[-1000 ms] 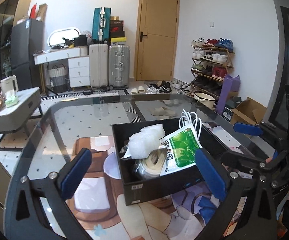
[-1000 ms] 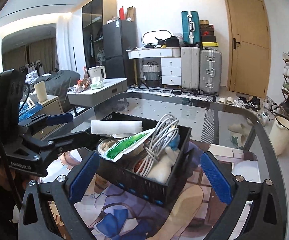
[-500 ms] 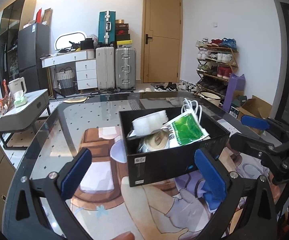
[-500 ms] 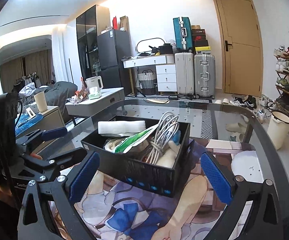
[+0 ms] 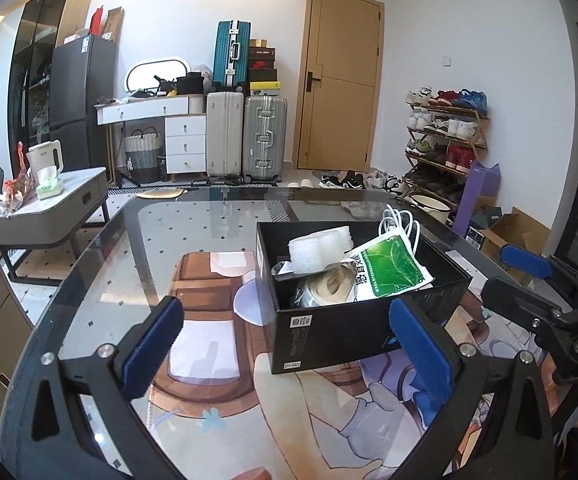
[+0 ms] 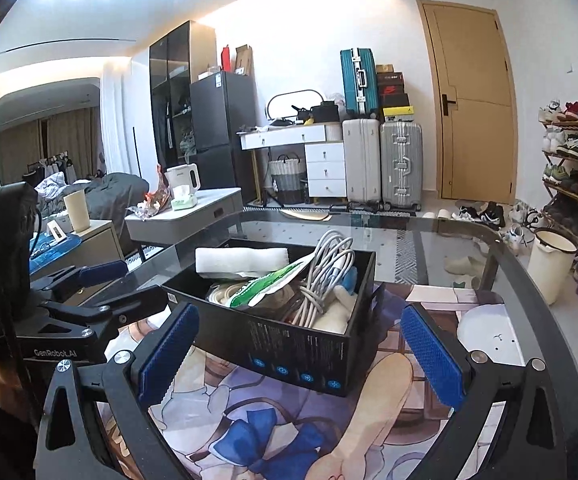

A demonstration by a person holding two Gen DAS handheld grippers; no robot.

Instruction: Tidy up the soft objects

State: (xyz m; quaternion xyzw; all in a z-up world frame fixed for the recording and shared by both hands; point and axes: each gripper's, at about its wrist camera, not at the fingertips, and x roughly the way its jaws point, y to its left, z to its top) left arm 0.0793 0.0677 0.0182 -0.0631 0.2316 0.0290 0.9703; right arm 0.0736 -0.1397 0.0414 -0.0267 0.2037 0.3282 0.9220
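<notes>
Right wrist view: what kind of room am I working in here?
Most likely a lived-in home, a combined living and entry area. Suitcases stand by a wooden door, a shoe rack lines the wall, and the black box sits on a glass table.

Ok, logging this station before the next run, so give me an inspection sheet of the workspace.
Surface: glass table with printed mat.
Job's things: black box holding foam roll, green packet, tape roll.
Clutter: nothing seen on the table.
Grippers: left tool and right tool open, empty.
Cables: white cable bundle in box.
Surroundings: suitcases, shoe rack.
</notes>
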